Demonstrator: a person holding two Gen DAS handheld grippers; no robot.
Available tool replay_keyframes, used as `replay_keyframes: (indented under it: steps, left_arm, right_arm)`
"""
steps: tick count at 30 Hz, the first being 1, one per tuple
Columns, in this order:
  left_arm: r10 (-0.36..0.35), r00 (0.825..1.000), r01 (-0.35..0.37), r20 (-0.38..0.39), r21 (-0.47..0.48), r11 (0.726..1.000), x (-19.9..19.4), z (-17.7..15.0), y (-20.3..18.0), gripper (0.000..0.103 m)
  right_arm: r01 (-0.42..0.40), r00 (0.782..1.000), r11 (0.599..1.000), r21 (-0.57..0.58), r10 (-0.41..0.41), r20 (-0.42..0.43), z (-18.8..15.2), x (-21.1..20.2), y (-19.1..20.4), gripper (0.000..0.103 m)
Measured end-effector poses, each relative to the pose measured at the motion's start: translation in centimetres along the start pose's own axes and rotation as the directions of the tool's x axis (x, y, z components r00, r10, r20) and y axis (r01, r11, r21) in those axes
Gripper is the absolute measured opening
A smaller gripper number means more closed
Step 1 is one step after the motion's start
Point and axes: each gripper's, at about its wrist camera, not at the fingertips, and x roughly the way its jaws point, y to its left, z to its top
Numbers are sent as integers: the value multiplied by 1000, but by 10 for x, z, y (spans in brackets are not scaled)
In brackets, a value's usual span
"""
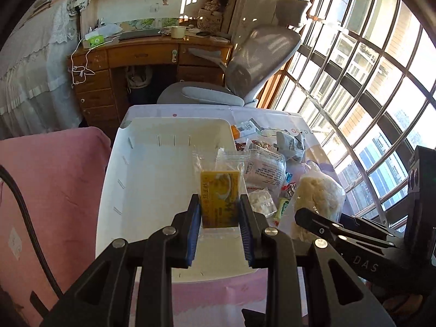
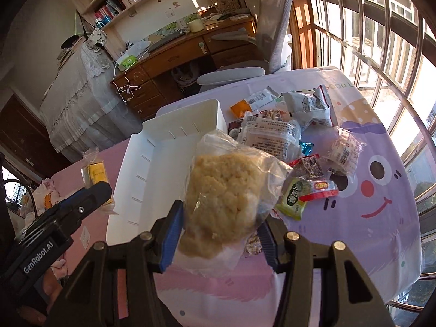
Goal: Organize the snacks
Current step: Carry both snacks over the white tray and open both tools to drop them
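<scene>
While both grippers hang over the white bin [image 1: 141, 163], left gripper [image 1: 220, 224] fingers clench a yellow snack pkt [image 1: 220, 199] above its near-right corner; right gripper [image 2: 218, 229] fingers grasp a bagged rice cake [image 2: 226, 190] at its right edge, w/ the snack pile [image 2: 294, 141] on the tabletop [image 2: 381, 218] just right of it.

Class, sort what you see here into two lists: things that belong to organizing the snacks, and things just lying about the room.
Part of the job:
- white bin
- yellow snack packet in the left gripper
- bagged rice cake in the right gripper
- snack pile on the tablecloth

Just lying about:
- office chair
- wooden desk
- tissue box
</scene>
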Motion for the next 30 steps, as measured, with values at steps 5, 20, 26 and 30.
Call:
replay_keyframes:
  steps: [5, 20, 26, 30]
  left_arm:
    - [-5, 1000, 6, -22, 50, 999, 5, 1, 24, 25]
    - [1, 999, 0, -44, 26, 1000, 3, 0, 73, 68]
    - [-14, 998, 16, -57, 24, 1000, 5, -2, 70, 73]
    - [-12, 997, 16, -79, 48, 999, 9, -6, 59, 74]
  right_arm:
    - [-33, 999, 999, -16, 33, 17, -6, 10, 27, 53]
    - [-44, 999, 999, -2, 44, 9, -11, 32, 67, 54]
    - [-7, 1000, 998, 59, 7, 2, -18, 29, 52, 57]
    - [25, 1000, 996, 91, -24, -8, -27, 26, 39, 57]
